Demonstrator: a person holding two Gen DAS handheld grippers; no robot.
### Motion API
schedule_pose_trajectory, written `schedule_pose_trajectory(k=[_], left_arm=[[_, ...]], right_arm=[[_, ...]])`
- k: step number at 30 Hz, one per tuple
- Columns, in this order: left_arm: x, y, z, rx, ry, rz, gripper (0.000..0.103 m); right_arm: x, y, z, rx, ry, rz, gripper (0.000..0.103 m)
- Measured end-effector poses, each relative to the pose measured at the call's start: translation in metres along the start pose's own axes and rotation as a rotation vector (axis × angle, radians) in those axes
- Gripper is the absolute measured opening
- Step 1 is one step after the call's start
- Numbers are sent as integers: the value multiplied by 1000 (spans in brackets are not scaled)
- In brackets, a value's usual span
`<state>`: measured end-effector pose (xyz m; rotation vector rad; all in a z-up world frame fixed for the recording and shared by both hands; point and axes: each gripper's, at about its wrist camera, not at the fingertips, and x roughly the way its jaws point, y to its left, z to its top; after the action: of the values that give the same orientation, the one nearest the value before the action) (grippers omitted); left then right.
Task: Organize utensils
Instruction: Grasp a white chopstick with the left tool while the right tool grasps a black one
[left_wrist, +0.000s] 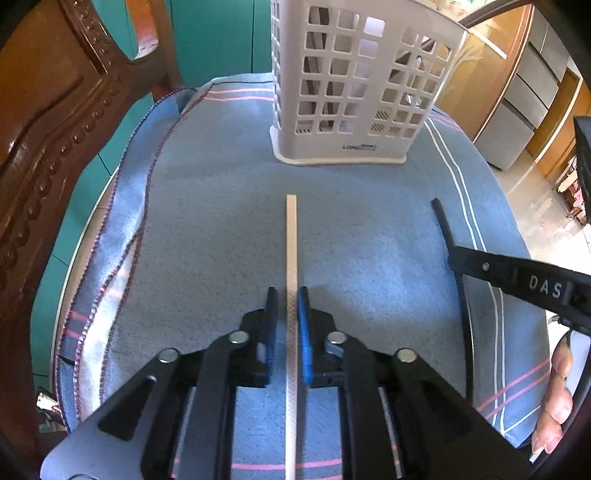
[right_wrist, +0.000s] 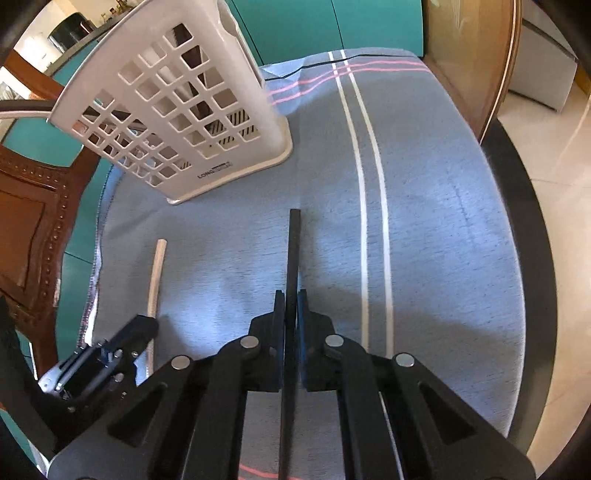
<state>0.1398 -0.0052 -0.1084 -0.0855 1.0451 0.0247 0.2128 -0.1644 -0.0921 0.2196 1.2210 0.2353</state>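
Note:
A pale beige stick (left_wrist: 291, 236) lies on the blue towel (left_wrist: 221, 206), pointing at the white lattice utensil basket (left_wrist: 354, 74). My left gripper (left_wrist: 288, 291) straddles its near half, jaws slightly apart with a slim gap on the left side, so the pads do not clamp it. A black stick (right_wrist: 293, 251) lies to the right of the beige one, and my right gripper (right_wrist: 291, 293) is shut on it low over the towel. The right wrist view also shows the beige stick (right_wrist: 157, 280) and the basket (right_wrist: 177, 110). The black stick (left_wrist: 448, 236) shows at the right of the left wrist view.
A carved wooden chair (left_wrist: 44, 147) stands close at the left. The towel (right_wrist: 443, 221) covers a round table whose dark rim (right_wrist: 535, 240) curves along the right. A hand (left_wrist: 557, 398) shows at the lower right. Teal cabinets stand behind.

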Motion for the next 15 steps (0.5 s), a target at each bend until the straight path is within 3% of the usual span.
schedule_pose_trajectory(k=[3, 10, 15], left_arm=[[-1, 8, 4, -26, -6, -11, 23], [-4, 12, 5, -28, -18, 9, 27], [-4, 10, 12, -11, -21, 7, 30]], right_arm=[[0, 1, 0, -8, -16, -15, 20], [-3, 10, 0, -97, -66, -117, 22], [4, 16, -4, -131, -49, -111, 22]])
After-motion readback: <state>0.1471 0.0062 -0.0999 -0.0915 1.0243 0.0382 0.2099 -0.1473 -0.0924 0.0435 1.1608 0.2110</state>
